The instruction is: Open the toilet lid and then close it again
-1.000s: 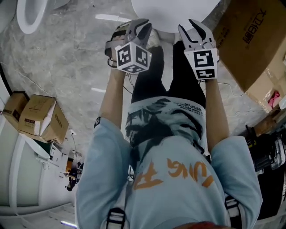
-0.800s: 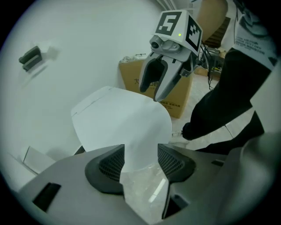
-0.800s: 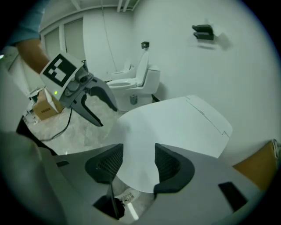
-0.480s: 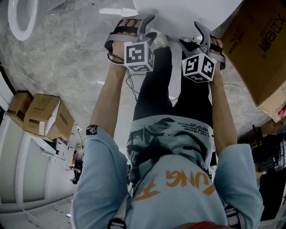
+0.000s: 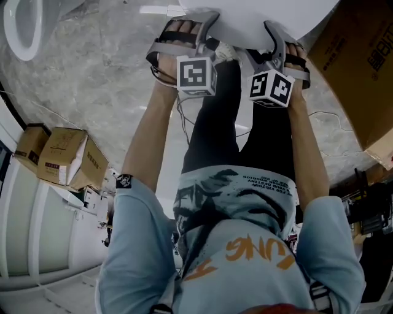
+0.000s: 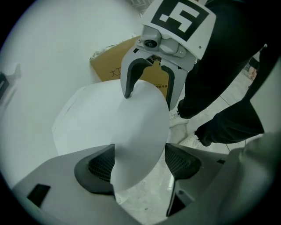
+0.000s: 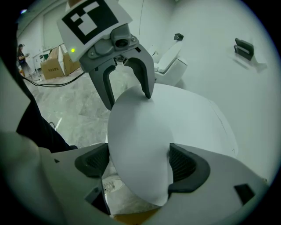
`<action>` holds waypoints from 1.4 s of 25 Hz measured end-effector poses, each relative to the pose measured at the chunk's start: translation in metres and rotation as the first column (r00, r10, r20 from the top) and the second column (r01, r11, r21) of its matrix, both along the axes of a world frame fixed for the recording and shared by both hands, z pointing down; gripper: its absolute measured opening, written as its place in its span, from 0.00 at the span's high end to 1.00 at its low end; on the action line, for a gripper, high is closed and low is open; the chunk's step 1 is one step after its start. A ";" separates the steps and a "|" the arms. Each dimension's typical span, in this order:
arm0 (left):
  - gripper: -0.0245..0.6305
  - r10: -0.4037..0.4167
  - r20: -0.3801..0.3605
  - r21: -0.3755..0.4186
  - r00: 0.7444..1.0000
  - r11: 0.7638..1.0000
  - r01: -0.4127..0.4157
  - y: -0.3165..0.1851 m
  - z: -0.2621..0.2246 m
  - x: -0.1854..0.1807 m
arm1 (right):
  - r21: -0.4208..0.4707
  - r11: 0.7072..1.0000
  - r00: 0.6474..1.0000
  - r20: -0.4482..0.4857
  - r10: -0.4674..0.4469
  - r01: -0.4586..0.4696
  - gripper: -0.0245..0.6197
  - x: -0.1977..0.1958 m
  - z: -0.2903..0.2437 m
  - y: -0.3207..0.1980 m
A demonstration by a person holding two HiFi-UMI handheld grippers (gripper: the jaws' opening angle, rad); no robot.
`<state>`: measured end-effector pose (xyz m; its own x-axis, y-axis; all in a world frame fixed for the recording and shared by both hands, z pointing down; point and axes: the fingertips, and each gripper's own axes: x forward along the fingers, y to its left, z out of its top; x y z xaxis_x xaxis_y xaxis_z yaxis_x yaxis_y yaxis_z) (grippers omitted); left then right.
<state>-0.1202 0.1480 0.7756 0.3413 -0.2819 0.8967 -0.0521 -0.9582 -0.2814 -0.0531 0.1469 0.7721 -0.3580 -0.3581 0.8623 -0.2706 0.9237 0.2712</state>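
Head view, toilet lid [image 5: 258, 15]: smooth white plastic with a rounded front rim, at the top edge in front of the person [image 5: 233, 245]. Both grippers are at its rim.
Head view, left gripper [image 5: 195, 27]: grey fingers on either side of the rim, marker cube facing up.
Head view, right gripper [image 5: 279, 37]: set the same way, near the left one.
Head view, cardboard boxes [image 5: 64, 162]: two brown boxes with flaps shut and contents hidden, on the floor at the left.
Head view, large carton [image 5: 359, 67]: brown, printed, at the right; its inside is not visible.
Head view, second toilet [image 5: 15, 30]: glossy white oval rim at the top left, partly cut off.
Head view, floor [image 5: 92, 80]: grey, veined like marble, slightly shiny.
Left gripper view, left gripper [image 6: 140, 169]: released. Its jaws have just been opening and stand wide, with the thin curved edge of the toilet lid [image 6: 136, 132] between the dark ribbed pads, not clamped.
Left gripper view, right gripper [image 6: 149, 99]: its fingers straddle the same rim farther along.
Right gripper view, right gripper [image 7: 138, 165]: also let go. Its jaws have just been opening, and the toilet lid [image 7: 145, 140] passes between the pads.
Right gripper view, left gripper [image 7: 129, 99]: its fingertips stand astride the rim beyond.
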 end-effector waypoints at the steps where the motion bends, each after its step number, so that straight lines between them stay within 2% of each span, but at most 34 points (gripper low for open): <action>1: 0.42 0.005 0.014 0.016 1.000 1.000 -0.006 -0.002 0.002 -0.002 | 0.004 1.000 1.000 -0.003 -0.001 0.001 0.28 -0.001 0.001 -0.001; 3: 0.42 0.006 0.037 0.035 0.999 0.999 -0.007 -0.005 0.003 -0.003 | 0.001 1.000 1.000 -0.022 -0.010 0.010 0.28 -0.002 0.004 -0.001; 7: 0.42 -0.021 0.045 0.020 0.999 1.000 0.020 -0.003 -0.001 0.001 | -0.002 0.999 0.997 -0.066 -0.032 0.032 0.28 -0.003 0.003 -0.001; 13: 0.42 -0.024 0.029 0.033 0.999 0.999 0.023 -0.002 -0.006 0.001 | 0.014 1.000 0.998 -0.056 0.004 -0.003 0.28 0.000 -0.010 -0.004; 20: 0.40 -0.038 0.028 0.109 0.999 0.993 0.035 -0.009 -0.017 0.005 | 0.013 1.000 0.999 -0.044 0.026 -0.025 0.28 0.003 -0.025 -0.005; 28: 0.40 -0.039 0.092 0.179 0.995 0.984 0.022 -0.013 -0.014 0.001 | 0.021 0.999 0.999 -0.034 0.035 -0.035 0.29 0.001 -0.034 -0.017; 32: 0.44 -0.021 0.102 0.192 0.995 0.981 0.001 -0.002 -0.035 0.003 | 0.027 0.998 0.998 -0.008 0.061 -0.061 0.29 0.004 -0.054 -0.011; 35: 0.45 -0.009 0.099 0.188 0.995 0.982 -0.010 0.001 -0.054 0.005 | 0.042 0.998 0.999 0.005 0.047 -0.047 0.29 0.005 -0.073 -0.006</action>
<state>-0.1151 0.1493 0.7213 0.2537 -0.4487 0.8569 -0.0143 -0.8875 -0.4605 -0.0477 0.1406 0.6990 -0.3439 -0.4103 0.8446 -0.3144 0.8979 0.3082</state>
